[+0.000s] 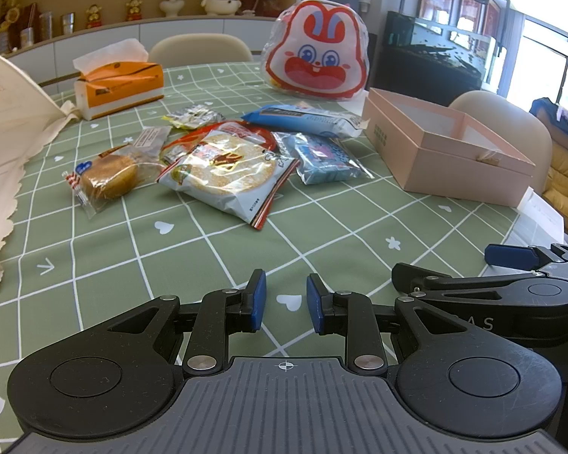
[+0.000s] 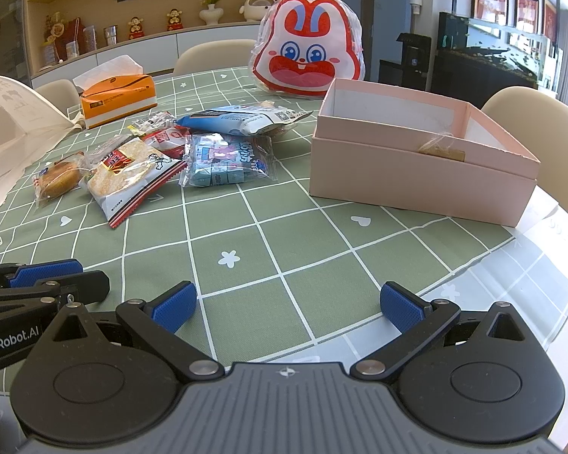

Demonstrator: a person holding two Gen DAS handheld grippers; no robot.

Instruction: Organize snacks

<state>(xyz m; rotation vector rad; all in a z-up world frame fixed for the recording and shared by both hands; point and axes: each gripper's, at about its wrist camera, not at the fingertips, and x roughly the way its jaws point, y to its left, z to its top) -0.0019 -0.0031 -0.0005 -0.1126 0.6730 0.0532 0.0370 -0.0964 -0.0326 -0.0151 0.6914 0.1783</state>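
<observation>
Snacks lie heaped on the desk beside a pink box. Left gripper fingers stand slightly apart, empty; right gripper fingers spread wide, empty.

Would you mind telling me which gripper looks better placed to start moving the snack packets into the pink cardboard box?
Probably the left gripper: the snack pile, led by the round rice-cracker packet, lies straight ahead of it. The right gripper faces the pink cardboard box.

Wrapped snacks lie clustered flat on the green cloth — beside them, an open pink box.
</observation>
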